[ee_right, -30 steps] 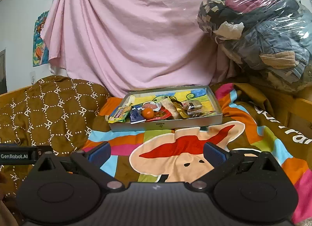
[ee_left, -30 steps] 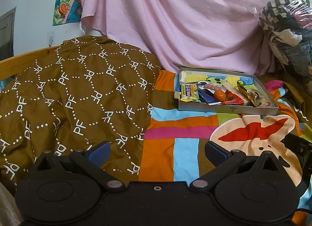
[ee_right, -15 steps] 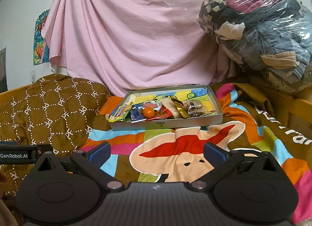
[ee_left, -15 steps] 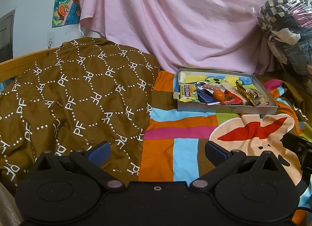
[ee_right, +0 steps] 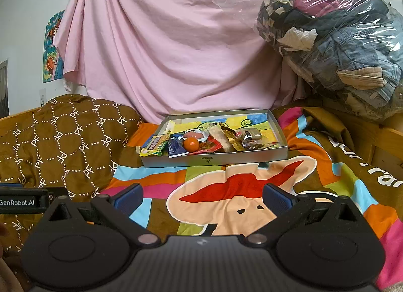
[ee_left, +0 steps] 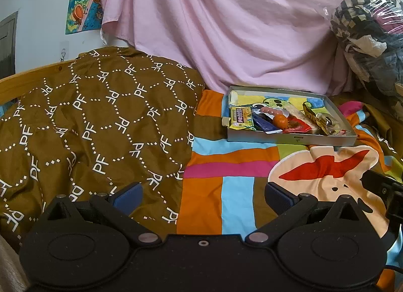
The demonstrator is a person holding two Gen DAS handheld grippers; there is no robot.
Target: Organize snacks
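Snacks [ee_right: 199, 142] lie heaped in the tray [ee_right: 214, 160]; none sorted. Left gripper [ee_left: 202, 195] and right gripper [ee_right: 202, 195] hover near, jaws apart, empty.

A shallow grey box [ee_right: 214, 159] lies flat on the bed and holds the snacks in a loose pile. A yellow packet [ee_right: 155, 144] hangs over its left wall. Next to it lie a dark blue packet [ee_right: 176, 147], a small orange ball [ee_right: 191, 144] on a red wrapper [ee_right: 210, 146], a gold wrapper [ee_right: 230, 137] and a clear packet [ee_right: 252, 136].
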